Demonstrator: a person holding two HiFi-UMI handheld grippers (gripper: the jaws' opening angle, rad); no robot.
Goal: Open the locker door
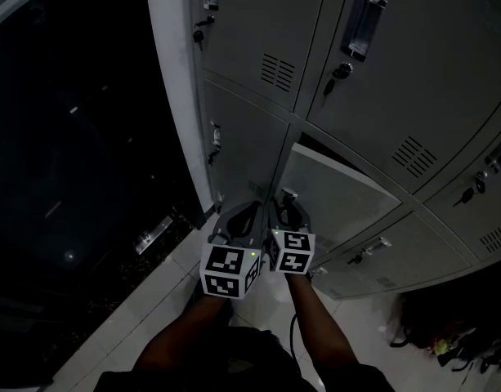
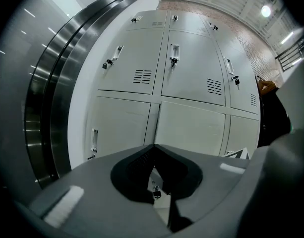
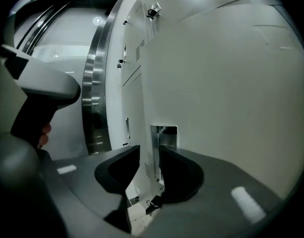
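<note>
Flat grey metal locker door (image 3: 216, 83) ajar; right gripper (image 3: 149, 155) jaws spread astride its edge; left gripper (image 2: 154, 148) jaws pressed together.

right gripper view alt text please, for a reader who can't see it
The right gripper has its jaws on either side of the free edge of a pale locker door, just below its recessed metal handle, with a gap visible at the left-hand jaw. More lockers and a curved steel frame show behind on the left.
</note>
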